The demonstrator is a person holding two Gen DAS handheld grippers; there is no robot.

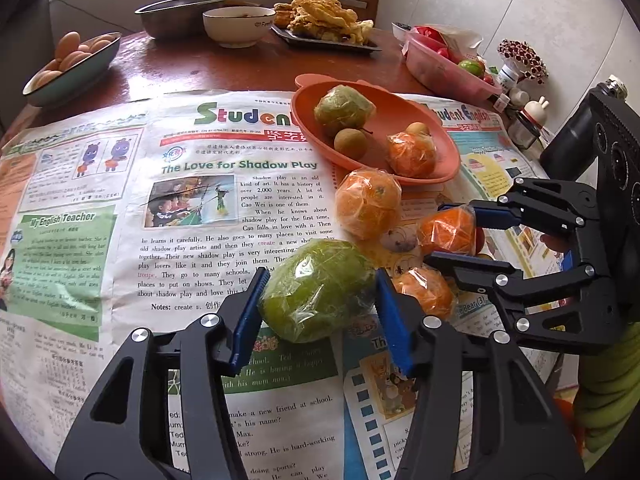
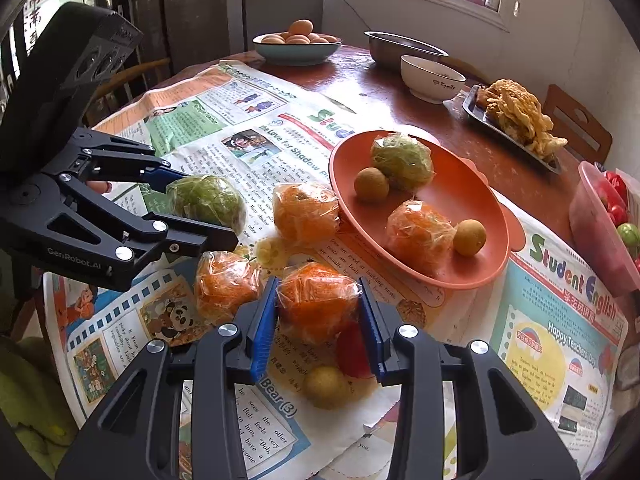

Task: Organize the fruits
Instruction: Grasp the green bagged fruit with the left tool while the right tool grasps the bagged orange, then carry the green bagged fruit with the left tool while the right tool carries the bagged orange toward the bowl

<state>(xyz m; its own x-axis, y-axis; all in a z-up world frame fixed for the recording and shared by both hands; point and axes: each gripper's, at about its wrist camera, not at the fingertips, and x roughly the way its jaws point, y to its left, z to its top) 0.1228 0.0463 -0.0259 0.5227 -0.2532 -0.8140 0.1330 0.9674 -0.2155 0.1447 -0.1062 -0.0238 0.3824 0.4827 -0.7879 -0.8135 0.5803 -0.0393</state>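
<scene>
On the newspaper-covered table, 2 grippers each straddle 1 wrapped fruit beside the orange plate.

Left gripper [image 1: 320,300]: blue pads on both sides of the green fruit [image 1: 318,290], which rests on the newspaper [image 1: 120,240]; pads appear to touch the wrap, but a firm clamp cannot be confirmed. Right of it, 2 wrapped oranges lie loose on the paper: 1 [image 2: 306,210] just beside the plate rim, 1 [image 2: 226,286] nearer. Right gripper [image 2: 318,306]: pads against both sides of a third wrapped orange [image 2: 318,304], seated on the paper; grip force cannot be confirmed. A small brown fruit [image 2: 326,386] and a red piece [image 2: 352,350] lie just below it. Plate [image 2: 472,200], farthest right, holds 1 green fruit, 1 orange and 2 small brown fruits.
</scene>
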